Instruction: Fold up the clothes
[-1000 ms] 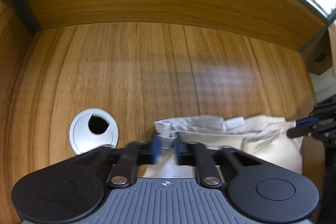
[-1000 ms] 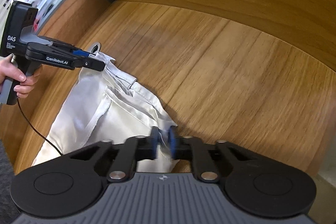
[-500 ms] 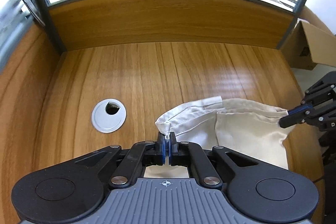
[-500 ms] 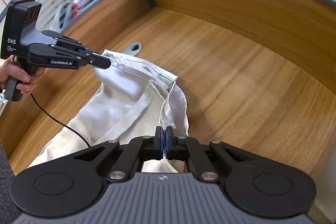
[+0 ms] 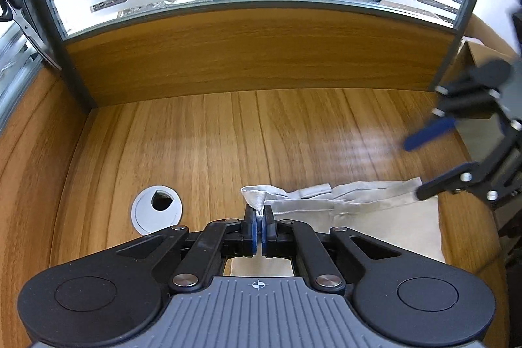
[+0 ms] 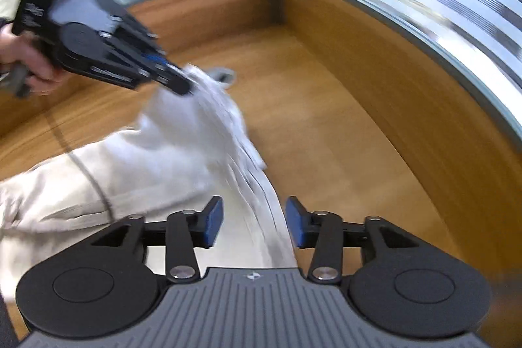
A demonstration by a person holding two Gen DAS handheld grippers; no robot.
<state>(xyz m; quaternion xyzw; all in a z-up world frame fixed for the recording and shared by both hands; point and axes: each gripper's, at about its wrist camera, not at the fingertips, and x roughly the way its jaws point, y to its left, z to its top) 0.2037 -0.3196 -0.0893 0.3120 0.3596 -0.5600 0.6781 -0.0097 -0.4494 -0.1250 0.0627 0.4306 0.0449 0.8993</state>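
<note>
Cloth corner sits pinched between the left claw (image 5: 260,229) pads; ahead of it the cream cotton garment (image 5: 365,217) lies limp on the wooden desk (image 5: 261,136), soft, best held by hems. Right claw (image 6: 254,225) gapes, empty.

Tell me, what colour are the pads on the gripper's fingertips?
Blue, on black arms. The right wrist view shows the right gripper's pads best.
</note>
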